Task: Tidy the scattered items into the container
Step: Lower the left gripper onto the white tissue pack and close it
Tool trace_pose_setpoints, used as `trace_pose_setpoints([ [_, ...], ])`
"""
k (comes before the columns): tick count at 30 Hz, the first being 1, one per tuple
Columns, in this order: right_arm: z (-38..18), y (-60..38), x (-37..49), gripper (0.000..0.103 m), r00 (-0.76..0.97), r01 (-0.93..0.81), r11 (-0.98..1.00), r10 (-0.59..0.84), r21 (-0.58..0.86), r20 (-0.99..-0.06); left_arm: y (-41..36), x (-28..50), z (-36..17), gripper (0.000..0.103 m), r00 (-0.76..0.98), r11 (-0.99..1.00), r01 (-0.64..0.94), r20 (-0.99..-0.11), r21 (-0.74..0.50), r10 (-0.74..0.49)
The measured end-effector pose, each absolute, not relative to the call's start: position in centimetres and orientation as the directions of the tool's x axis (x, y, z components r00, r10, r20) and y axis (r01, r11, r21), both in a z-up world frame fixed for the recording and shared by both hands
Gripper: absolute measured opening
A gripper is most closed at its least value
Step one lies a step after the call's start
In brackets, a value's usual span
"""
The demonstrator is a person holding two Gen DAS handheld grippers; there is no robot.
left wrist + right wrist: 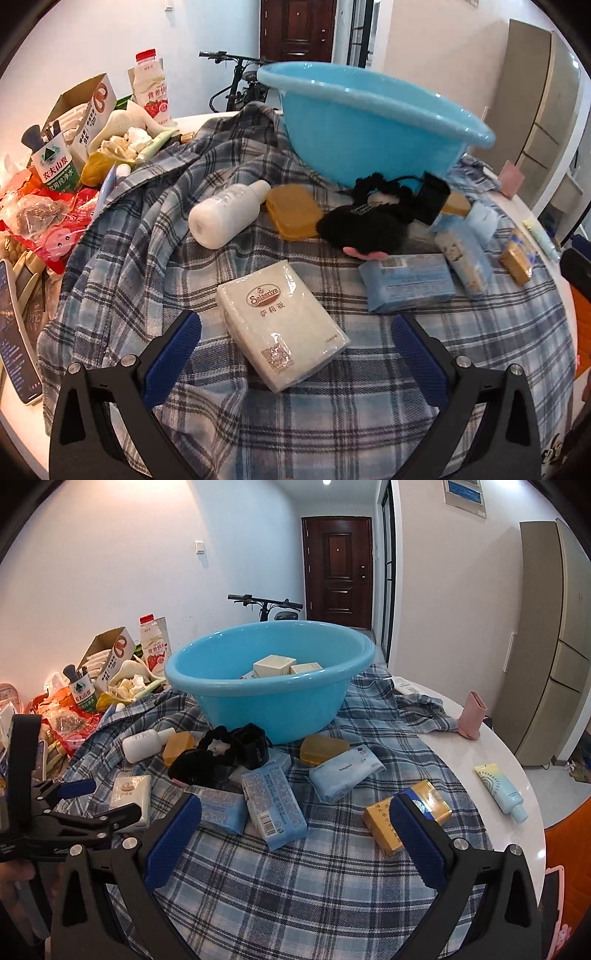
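We hold both grippers wide open and empty near the basin point(269, 686). Our left gripper point(295, 354) straddles the napkin pack point(280, 328); our right gripper point(295, 834) hovers before the blue packs point(273, 805).

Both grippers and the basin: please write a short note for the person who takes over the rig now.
Left gripper: open, empty, over the white tissue pack.
Right gripper: open, empty, near the blue packs and yellow soap.
Done: a few white boxes are in the basin.
Left: bottle, orange cases, black scrunchie, tube, all on the cloth or table.
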State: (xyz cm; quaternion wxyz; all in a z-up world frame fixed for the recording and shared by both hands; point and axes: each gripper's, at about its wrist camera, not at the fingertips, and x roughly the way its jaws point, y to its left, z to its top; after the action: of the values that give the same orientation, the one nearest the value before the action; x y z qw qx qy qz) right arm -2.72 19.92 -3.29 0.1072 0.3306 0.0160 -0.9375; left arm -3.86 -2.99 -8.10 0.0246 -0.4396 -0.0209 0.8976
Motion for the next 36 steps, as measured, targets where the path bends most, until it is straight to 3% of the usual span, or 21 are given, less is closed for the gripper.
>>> trace_pose_setpoints([
  [11, -4.4, 21.4, -2.9, 0.103, -0.747, 0.209, -0.974, -0.214, 0.083, -0.629, -4.6, -4.7, -10.1, 0.102, -0.571, -0.972, -0.004, -0.798, -0.234, 0.194],
  [16, -5.5, 22.0, -3.4, 0.103, -0.734, 0.204, -0.974, -0.219, 0.098, -0.643, -4.6, -5.0, -10.5, 0.102, -0.572, -0.977, 0.015, -0.804, -0.212, 0.165],
  [22, -6.8, 22.9, -4.3, 0.103, -0.717, 0.186, -0.975, -0.218, 0.119, -0.662, -4.1, -5.2, -10.6, 0.083, -0.576, -0.995, 0.027, -0.815, -0.101, 0.067],
  [24, -7.0, 22.9, -4.5, 0.103, -0.715, 0.182, -0.976, -0.213, 0.117, -0.665, -3.8, -5.1, -10.8, 0.083, -0.576, -0.997, 0.021, -0.816, -0.068, 0.044],
  [27, -7.1, 23.0, -4.6, 0.103, -0.714, 0.180, -0.976, -0.214, 0.121, -0.666, -3.6, -5.2, -10.8, 0.078, -0.579, -0.999, 0.016, -0.815, -0.045, 0.028],
  [32, -7.4, 22.7, -4.6, 0.103, -0.710, 0.184, -0.976, -0.214, 0.116, -0.671, -3.1, -5.0, -10.2, 0.058, -0.583, -1.000, 0.009, -0.812, -0.006, 0.000],
  [36, -7.5, 22.5, -4.4, 0.103, -0.709, 0.183, -0.977, -0.209, 0.110, -0.674, -3.2, -4.8, -9.6, 0.052, -0.587, -1.000, 0.003, -0.809, -0.008, 0.005],
])
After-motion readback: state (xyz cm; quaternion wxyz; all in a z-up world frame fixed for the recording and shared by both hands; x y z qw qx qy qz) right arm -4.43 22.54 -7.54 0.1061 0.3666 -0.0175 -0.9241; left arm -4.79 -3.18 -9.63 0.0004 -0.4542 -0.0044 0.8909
